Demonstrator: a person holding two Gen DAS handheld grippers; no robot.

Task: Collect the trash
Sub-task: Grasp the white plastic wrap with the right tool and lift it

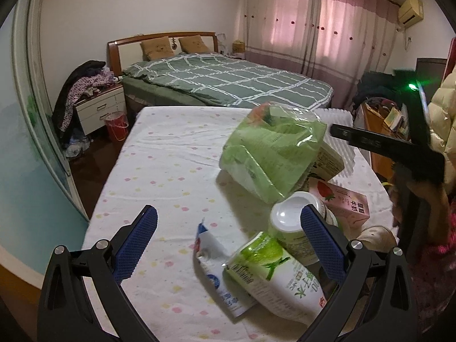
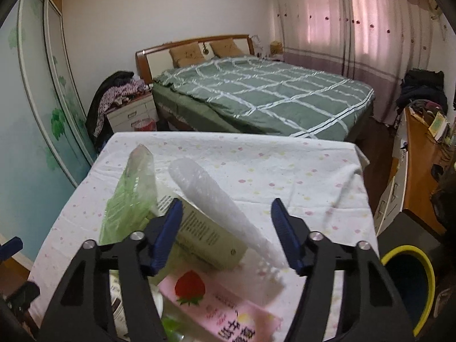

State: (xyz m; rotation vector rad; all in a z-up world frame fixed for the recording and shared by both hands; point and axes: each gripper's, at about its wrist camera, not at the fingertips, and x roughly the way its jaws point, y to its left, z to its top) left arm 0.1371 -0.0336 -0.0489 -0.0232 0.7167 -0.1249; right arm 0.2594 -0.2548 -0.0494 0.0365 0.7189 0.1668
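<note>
Trash lies on a table under a white dotted cloth (image 1: 171,171). My left gripper (image 1: 228,216) is open wide and low over the near pile. Between its fingers lie a flattened blue-and-white pouch (image 1: 209,259), a green-and-white carton (image 1: 273,273) and a white-lidded cup (image 1: 290,219). Behind them sit a crumpled green plastic bag (image 1: 270,154) and a pink strawberry milk carton (image 1: 344,202). My right gripper (image 2: 227,208) is open. A white foam sheet (image 2: 216,196) and a beige box (image 2: 208,236) lie between its fingers, with neither pad pressing on them. The pink carton (image 2: 225,302) lies under it and the green bag (image 2: 131,196) to its left.
A bin with a yellow rim (image 2: 424,268) stands at the table's right corner. Past the table are a green checked bed (image 1: 228,82), a nightstand heaped with clothes (image 1: 97,105), a red bucket (image 1: 116,125) and a cluttered wooden desk (image 2: 421,154). A person's cream sleeve (image 1: 444,119) is at the right.
</note>
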